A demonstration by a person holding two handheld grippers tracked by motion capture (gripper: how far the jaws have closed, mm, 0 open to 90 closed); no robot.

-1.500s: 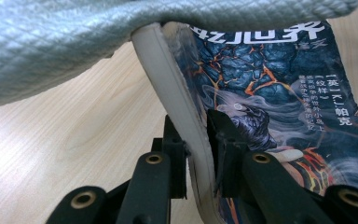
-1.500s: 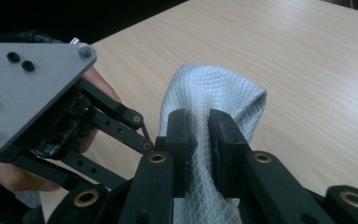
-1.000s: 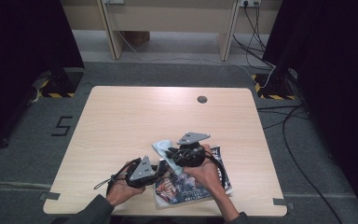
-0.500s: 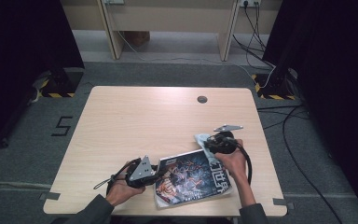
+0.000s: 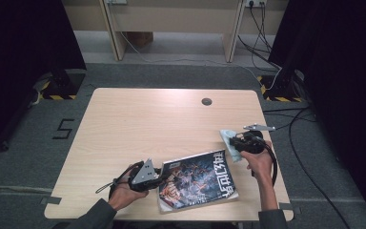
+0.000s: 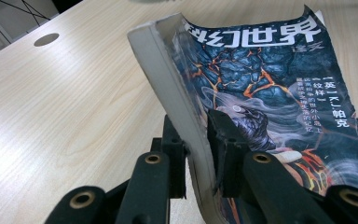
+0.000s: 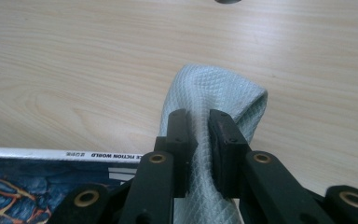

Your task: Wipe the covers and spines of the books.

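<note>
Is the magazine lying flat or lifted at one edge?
Lifted at one edge: left gripper is shut on the magazine, curling its edge up off the table.

The left tool (image 6: 199, 154) rises from the bottom edge with its two black jaws closed on the edge of a magazine (image 6: 279, 107), one jaw on the underside and one on the cover. The pinched edge is lifted off the desk (image 6: 74, 102) and bends upward, showing the pale stack of page edges. The cover is dark blue with orange cracked-lava lines, a raven-like bird near the jaws, large white Chinese characters across the top and smaller white characters down the right side. The far corner of the cover curls up. The desk is light wood grain, with a round grey cable hole (image 6: 46, 39) at the upper left.
</note>
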